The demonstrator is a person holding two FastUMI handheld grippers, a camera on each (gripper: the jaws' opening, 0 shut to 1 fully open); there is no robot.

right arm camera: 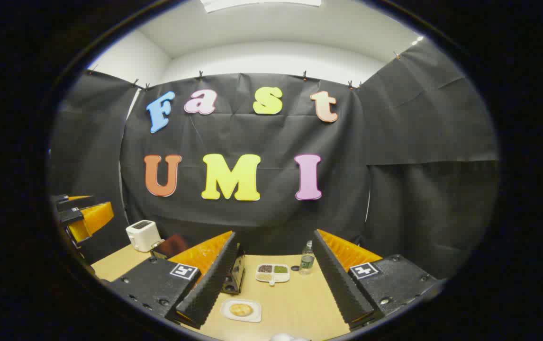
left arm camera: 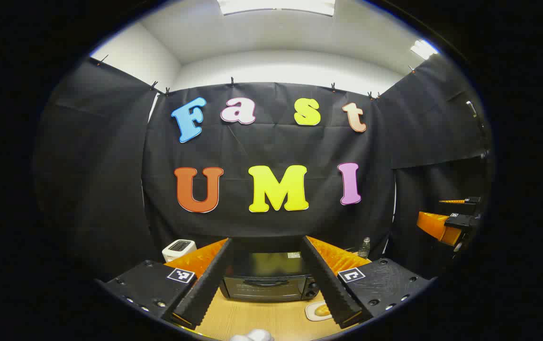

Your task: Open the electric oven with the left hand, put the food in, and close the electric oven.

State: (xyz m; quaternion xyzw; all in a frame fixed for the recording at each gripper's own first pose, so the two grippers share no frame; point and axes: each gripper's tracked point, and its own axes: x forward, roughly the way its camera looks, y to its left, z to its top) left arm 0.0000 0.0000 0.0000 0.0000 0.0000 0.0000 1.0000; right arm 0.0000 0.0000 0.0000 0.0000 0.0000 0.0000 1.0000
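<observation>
- Left gripper [left arm camera: 267,297], jaws spread wide and empty, frames the closed electric oven [left arm camera: 266,279] at twelve o'clock.
- Right gripper [right arm camera: 276,293], also agape, hovers over the food [right arm camera: 240,309] at seven o'clock.
- Best approach: hook the door handle [left arm camera: 266,282] squarely, pull down smoothly.

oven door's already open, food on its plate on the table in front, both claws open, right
Not quite: the oven door is shut, as the left gripper view shows. The rest holds: the food sits on its plate on the table, and the left claw and right claw are open.
</observation>
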